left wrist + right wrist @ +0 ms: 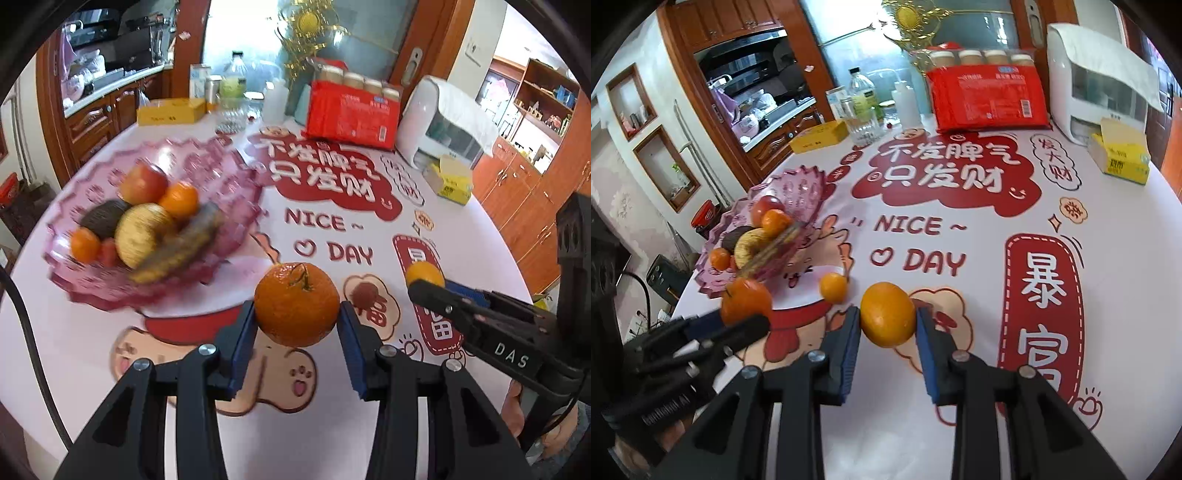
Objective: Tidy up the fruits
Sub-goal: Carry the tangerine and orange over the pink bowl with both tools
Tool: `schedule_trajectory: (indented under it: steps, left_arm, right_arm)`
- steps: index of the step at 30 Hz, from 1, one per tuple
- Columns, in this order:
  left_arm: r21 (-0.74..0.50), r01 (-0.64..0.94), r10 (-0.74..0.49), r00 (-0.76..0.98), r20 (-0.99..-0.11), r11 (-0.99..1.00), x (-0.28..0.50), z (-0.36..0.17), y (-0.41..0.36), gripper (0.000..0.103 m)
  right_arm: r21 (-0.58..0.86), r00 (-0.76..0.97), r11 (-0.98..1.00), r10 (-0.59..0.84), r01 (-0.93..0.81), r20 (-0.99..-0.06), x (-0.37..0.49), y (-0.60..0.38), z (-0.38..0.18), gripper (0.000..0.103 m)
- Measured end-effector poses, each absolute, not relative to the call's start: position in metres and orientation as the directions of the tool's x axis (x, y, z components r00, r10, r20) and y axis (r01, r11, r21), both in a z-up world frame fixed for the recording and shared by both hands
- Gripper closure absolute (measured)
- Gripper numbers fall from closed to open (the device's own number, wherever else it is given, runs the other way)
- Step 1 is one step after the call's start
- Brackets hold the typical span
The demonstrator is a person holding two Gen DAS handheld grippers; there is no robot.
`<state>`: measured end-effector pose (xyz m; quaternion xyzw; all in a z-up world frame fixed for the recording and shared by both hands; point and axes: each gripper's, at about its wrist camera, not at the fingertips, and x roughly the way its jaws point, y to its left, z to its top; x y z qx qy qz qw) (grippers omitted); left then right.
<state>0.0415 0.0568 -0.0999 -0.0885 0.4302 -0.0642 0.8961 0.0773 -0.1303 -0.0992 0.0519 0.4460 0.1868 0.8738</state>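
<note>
My left gripper point(297, 325) is shut on a stemmed mandarin point(296, 303), held above the table in front of the pink fruit bowl point(221, 177). The bowl holds an apple point(144, 183), several mandarins, a dark fruit and a spotted banana point(177, 247). My right gripper point(887, 325) is shut on a smooth orange point(887, 314). It also shows in the left wrist view point(424, 275), at the right. In the right wrist view the left gripper point(746, 317) with its mandarin point(746, 301) is at the left, near the bowl point(805, 184). A small mandarin point(833, 288) lies loose on the table.
The round table has a white and red printed cloth point(960, 229). At its far side stand a red package point(990, 99), bottles point(862, 103), a yellow box point(820, 138), a white appliance point(1097, 85) and a yellow tissue box point(1119, 155).
</note>
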Motion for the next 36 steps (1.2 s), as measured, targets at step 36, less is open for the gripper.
schedule_trajectory:
  steps: [36]
  left_arm:
    - [-0.148, -0.189, -0.028, 0.521, -0.853, 0.971, 0.154, -0.111, 0.236, 0.060]
  right_arm:
    - [0.158, 0.370, 0.881, 0.342, -0.447, -0.864, 0.223, 0.073, -0.099, 0.073]
